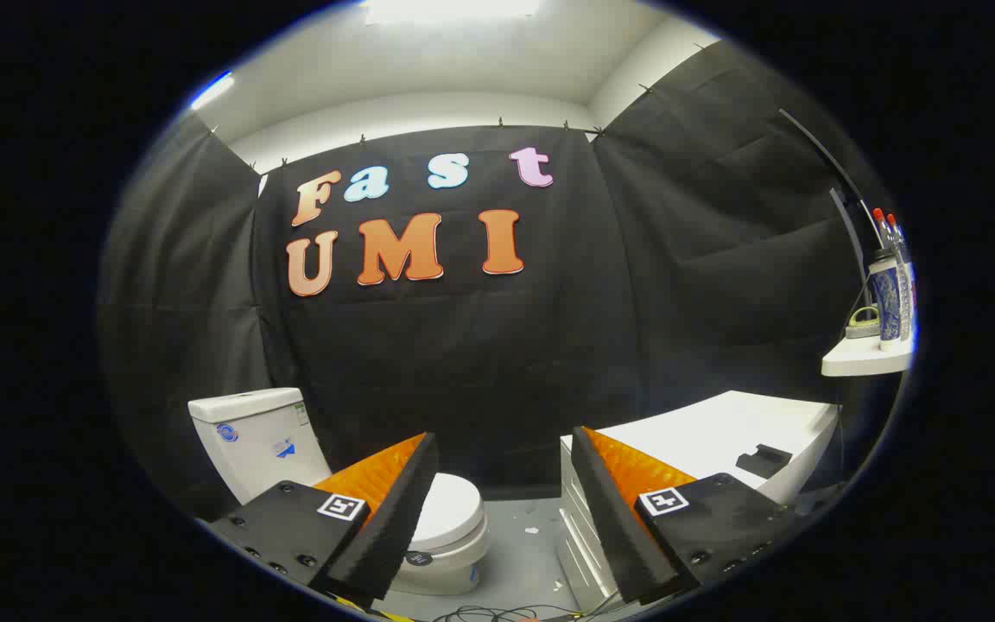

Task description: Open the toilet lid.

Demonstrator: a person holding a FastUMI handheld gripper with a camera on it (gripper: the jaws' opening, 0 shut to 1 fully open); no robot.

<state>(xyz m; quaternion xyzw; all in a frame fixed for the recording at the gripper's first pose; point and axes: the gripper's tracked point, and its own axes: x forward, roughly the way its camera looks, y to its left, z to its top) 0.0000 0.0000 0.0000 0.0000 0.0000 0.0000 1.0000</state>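
Observation:
A white toilet stands on the grey floor beyond my fingers, its tank [256,436] against the black cloth wall. Its white lid [453,508] lies flat and closed over the bowl, partly hidden behind my left finger [385,518]. My gripper [497,518] is open with a wide gap and nothing between the fingers. It hangs well short of the toilet, above and to the right of the lid.
A white cabinet or counter [705,441] with a small black object [763,460] on top stands just beyond my right finger. A white shelf [865,358] further right carries bottles [890,294]. Cables [497,612] lie on the grey floor [523,553] between toilet and cabinet.

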